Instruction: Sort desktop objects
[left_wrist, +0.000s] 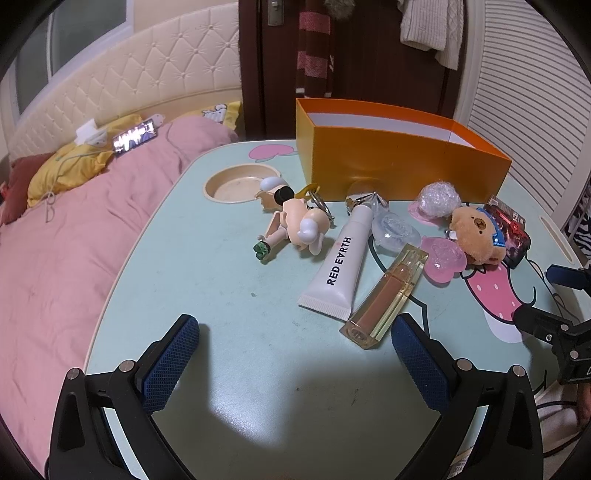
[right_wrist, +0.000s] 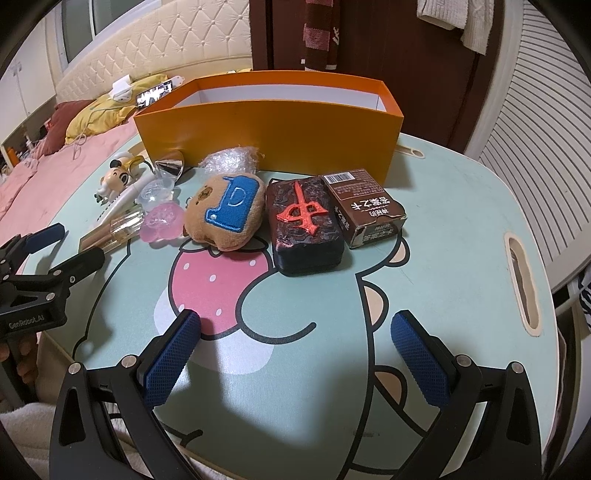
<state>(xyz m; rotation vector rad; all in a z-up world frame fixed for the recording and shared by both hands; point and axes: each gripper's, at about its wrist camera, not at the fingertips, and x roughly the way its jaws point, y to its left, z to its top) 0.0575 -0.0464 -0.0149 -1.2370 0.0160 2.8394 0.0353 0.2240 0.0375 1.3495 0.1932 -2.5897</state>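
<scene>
An orange box (left_wrist: 399, 162) (right_wrist: 266, 136) stands open at the back of the mint table (left_wrist: 229, 280). In front of it lie a toy figure (left_wrist: 295, 221), a white tube (left_wrist: 340, 266), a lip gloss (left_wrist: 384, 295), clear and pink jelly pieces (left_wrist: 441, 258), a brown plush (right_wrist: 227, 210), a dark mahjong-style block (right_wrist: 306, 225) and a brown card pack (right_wrist: 364, 206). My left gripper (left_wrist: 295, 332) is open, low over the table just short of the tube and gloss. My right gripper (right_wrist: 295, 332) is open, near the front edge, before the block.
A round cup recess (left_wrist: 240, 182) sits at the table's back left. A slot handle (right_wrist: 522, 280) is cut into the right side. A pink bed (left_wrist: 66, 236) lies left of the table, with a dark door behind the box.
</scene>
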